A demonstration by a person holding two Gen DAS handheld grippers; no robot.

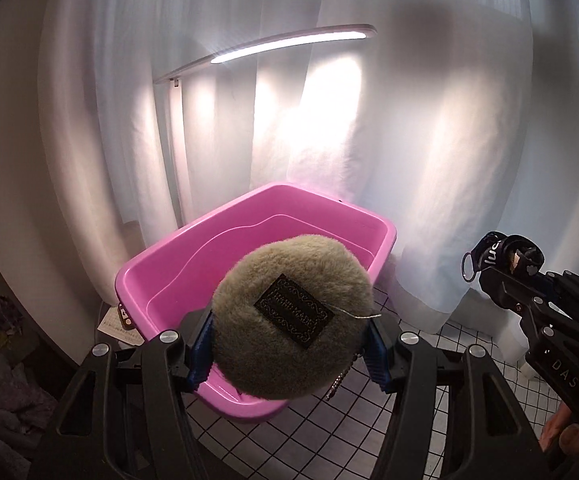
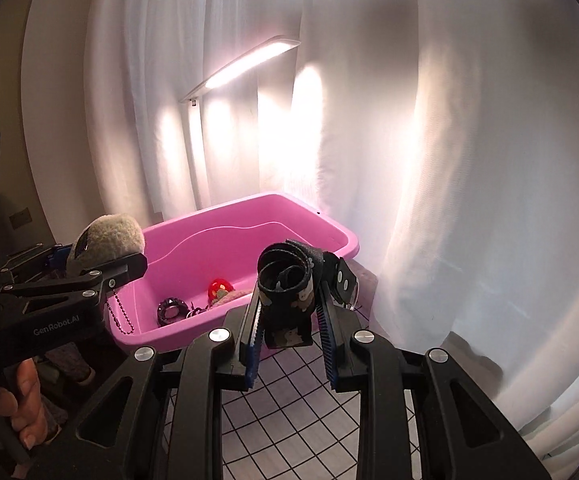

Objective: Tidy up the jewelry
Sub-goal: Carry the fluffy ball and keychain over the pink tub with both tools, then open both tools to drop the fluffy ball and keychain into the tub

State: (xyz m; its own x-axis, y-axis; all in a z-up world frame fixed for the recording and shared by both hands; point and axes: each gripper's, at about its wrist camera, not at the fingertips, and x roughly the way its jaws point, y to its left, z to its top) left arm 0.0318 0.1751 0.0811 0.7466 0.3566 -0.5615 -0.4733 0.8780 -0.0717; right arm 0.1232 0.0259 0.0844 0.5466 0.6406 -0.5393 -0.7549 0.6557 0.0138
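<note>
A round, fuzzy olive pouch [image 1: 289, 280] with a black "HAND MADE" label is clamped in my left gripper [image 1: 289, 344], over the near end of a pink plastic bin [image 1: 177, 264]. A bead chain [image 2: 119, 316] dangles from the pouch. My right gripper [image 2: 289, 320] is shut on a rolled dark printed strap [image 2: 285, 276] with a metal ring, close to the bin's [image 2: 209, 240] near rim. In the right wrist view the left gripper [image 2: 97, 256] and pouch [image 2: 109, 232] are at the bin's left end. A red trinket [image 2: 218, 288] and a dark ring-shaped piece [image 2: 169, 310] lie in the bin.
White curtains [image 2: 449, 160] hang close behind and to the right of the bin. A lit bar lamp [image 2: 245, 68] stands over the bin's far side. A white cloth with a black grid [image 2: 289, 420] covers the table. A person's hand [image 2: 25, 400] grips the left handle.
</note>
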